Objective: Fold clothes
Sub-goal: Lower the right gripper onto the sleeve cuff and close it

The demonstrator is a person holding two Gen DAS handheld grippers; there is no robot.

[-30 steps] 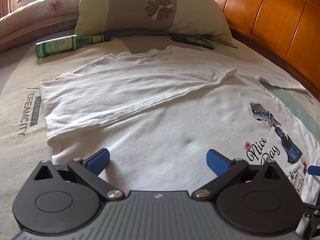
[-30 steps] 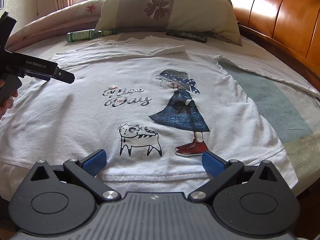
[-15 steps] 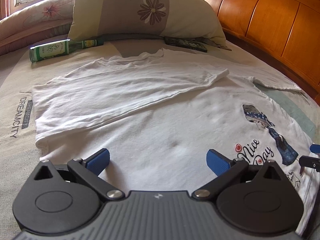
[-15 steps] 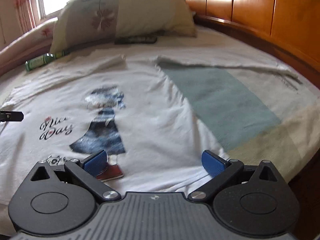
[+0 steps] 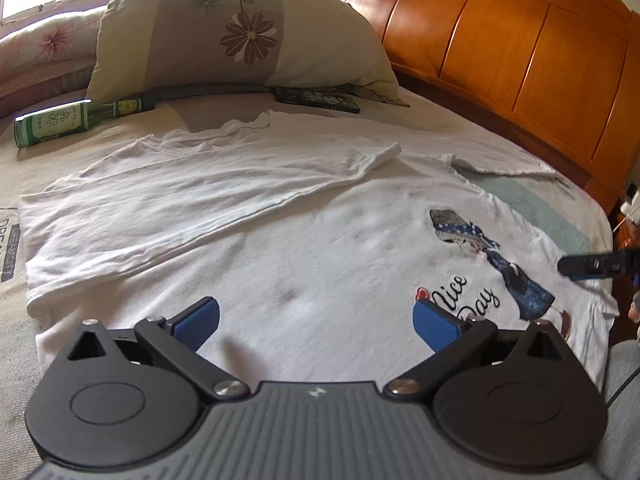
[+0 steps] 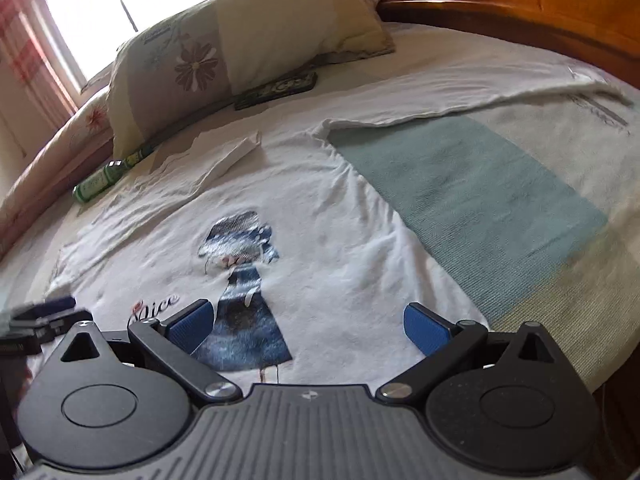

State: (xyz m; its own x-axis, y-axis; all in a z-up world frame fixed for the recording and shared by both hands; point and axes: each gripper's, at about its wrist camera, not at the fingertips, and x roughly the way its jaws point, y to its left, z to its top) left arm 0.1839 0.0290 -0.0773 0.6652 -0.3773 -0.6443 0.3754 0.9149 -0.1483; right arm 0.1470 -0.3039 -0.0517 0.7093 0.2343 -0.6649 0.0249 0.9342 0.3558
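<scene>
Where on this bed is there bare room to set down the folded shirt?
Free: the green-striped bedspread between the T-shirt and the headboard. A narrower strip lies left of the shirt, below the green bottle. Crowded: under the pillow, with bottle and dark flat case.

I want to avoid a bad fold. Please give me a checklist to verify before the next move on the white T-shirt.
1. Left hand-held gripper open and empty: ok.
2. Right hand-held gripper open and empty: ok.
3. Left side of the white T-shirt already folded inward: ok.
4. Right sleeve folded in: not ok, it lies spread toward the headboard.
5. Green bottle and dark flat object clear of the shirt: ok.
6. Bottom hem flat: cannot tell, the grippers hide it.
</scene>
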